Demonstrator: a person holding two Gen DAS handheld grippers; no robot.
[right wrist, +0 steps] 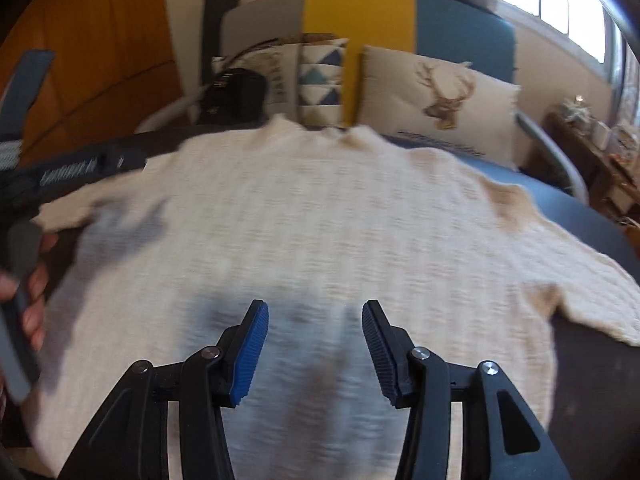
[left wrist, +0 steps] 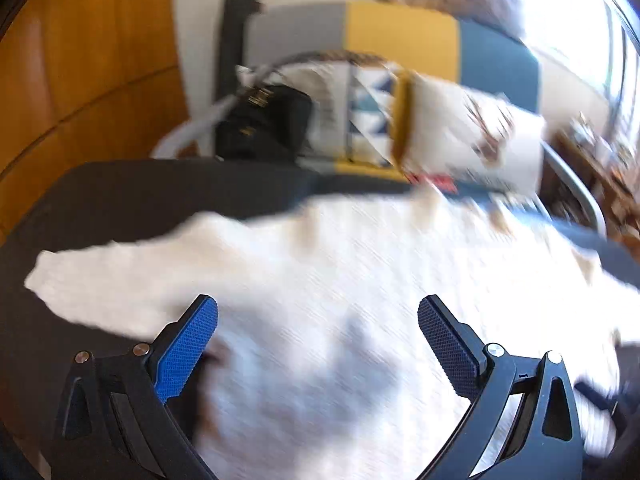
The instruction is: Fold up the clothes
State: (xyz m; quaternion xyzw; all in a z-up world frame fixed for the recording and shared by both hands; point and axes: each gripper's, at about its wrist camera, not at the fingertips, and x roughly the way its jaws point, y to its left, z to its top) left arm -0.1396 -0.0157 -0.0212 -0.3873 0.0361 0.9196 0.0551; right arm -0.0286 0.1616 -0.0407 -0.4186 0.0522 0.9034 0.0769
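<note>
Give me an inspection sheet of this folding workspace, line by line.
Surface: dark table, mostly covered by the garment.
Job's things: cream knit sweater spread flat, neck toward the sofa, one sleeve out toward each side.
Clutter: nothing seen on the table.
Grippers: left gripper open above the sweater, nothing between its jaws; right gripper open above the hem area, nothing held.
Cables: nothing seen.
Surroundings: sofa with grey, yellow and blue back; deer cushion; triangle-pattern cushion; black bag; wooden panel; window. The left wrist view is blurred.
</note>
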